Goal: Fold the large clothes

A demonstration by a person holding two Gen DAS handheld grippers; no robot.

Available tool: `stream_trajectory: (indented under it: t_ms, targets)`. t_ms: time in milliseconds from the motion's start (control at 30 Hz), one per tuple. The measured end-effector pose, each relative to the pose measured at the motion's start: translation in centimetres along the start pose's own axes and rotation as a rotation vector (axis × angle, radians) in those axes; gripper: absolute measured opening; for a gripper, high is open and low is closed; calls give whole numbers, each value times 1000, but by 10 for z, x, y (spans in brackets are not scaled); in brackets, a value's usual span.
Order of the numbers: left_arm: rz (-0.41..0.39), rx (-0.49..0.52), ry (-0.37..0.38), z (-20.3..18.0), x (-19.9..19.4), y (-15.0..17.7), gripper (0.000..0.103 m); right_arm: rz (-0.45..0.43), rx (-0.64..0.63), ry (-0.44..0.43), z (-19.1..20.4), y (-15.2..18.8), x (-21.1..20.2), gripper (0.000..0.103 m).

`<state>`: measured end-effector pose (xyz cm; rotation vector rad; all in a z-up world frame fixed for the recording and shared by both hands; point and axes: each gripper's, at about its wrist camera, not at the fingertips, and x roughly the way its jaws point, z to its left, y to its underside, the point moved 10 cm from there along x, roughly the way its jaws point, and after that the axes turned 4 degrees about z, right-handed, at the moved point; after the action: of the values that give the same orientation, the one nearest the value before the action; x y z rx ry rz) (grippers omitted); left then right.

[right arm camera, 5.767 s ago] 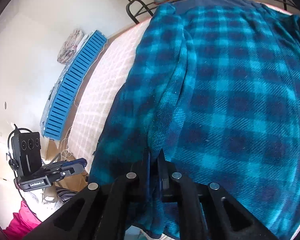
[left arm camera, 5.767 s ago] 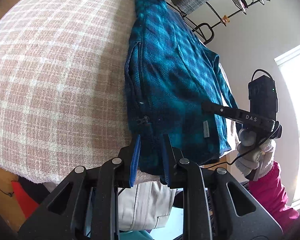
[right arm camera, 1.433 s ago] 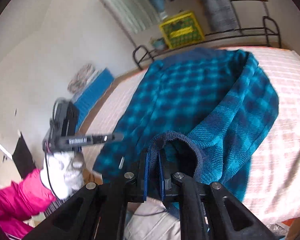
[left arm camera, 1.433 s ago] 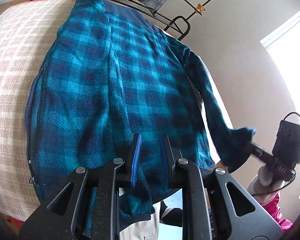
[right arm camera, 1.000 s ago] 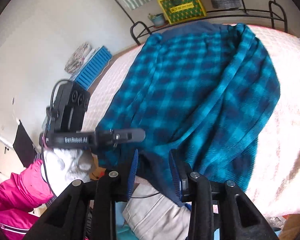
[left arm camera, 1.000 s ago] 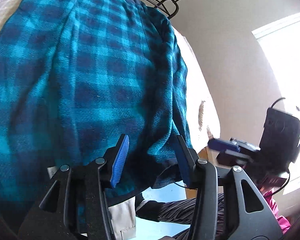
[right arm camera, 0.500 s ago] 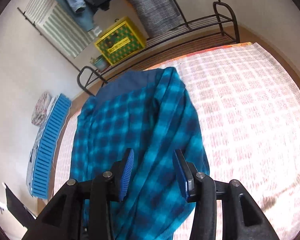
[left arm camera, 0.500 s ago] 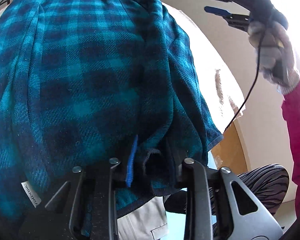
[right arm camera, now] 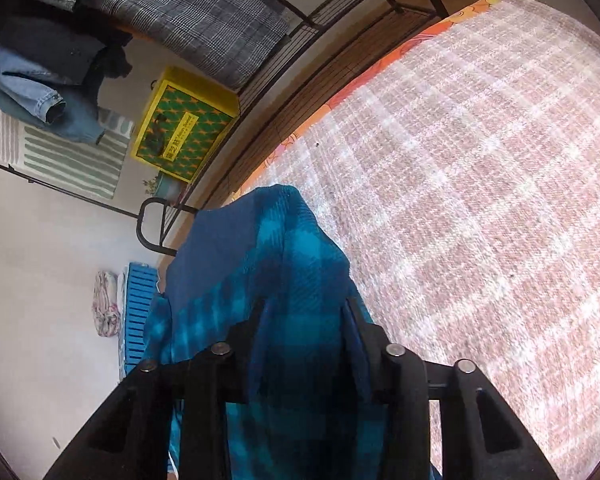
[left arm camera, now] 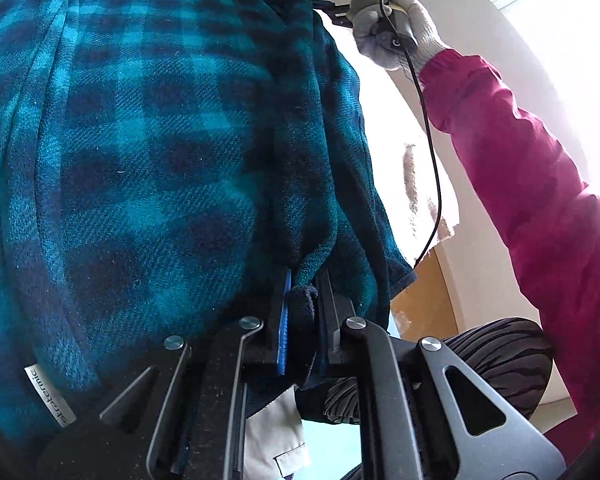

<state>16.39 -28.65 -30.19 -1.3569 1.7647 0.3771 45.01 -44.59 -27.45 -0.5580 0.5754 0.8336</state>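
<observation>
Closing on a bunched navy hem, the left gripper [left arm camera: 304, 304] has its jaws pinching the near edge of the teal-and-navy plaid fleece jacket [left arm camera: 148, 152], fabric wedged tight between the blue pad and the black one. That jacket spreads across the pink checked bed cover [right arm camera: 480, 200], filling the left wrist view from 9 to 12 o'clock, a white label [left arm camera: 50, 396] showing at 8 o'clock. Up at 1 o'clock there, a white-gloved hand [left arm camera: 392, 32] on a magenta sleeve [left arm camera: 532, 184] holds the other tool, cable [left arm camera: 432, 152] trailing down. Over on the right wrist view, the right gripper [right arm camera: 304, 320] hangs above the jacket's far end with jaws closing; plaid cloth sits between the fingers, though I cannot tell if the pads press on it. A yellow crate [right arm camera: 184, 124] stands at 10 o'clock by a black metal rack [right arm camera: 340, 16].
</observation>
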Motion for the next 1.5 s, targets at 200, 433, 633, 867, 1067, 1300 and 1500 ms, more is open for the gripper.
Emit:
stream_trajectory:
  t_ms: [200, 433, 633, 867, 1067, 1300, 1500]
  targets:
    - [-5, 4, 31, -4, -2, 1, 9, -31, -97, 128, 19, -6, 2, 2]
    - [-32, -32, 112, -6, -13, -3, 8, -185, -425, 456, 97, -13, -36, 0]
    - [-29, -117, 183, 2, -9, -6, 8, -148, -679, 610, 170, -5, 9, 0]
    - [-11, -195, 214, 19, -3, -2, 8, 8, -806, 615, 186, 33, 121, 1]
    - [-17, -183, 146, 22, -11, 2, 34, 96, -759, 518, 177, 57, 144, 29]
    - [-65, -170, 122, 12, -32, 4, 41, 1, -642, 389, 165, 69, 25, 32]
    - [-74, -179, 128, 19, -50, 5, 41, -53, -415, 341, 91, 76, -58, 49]
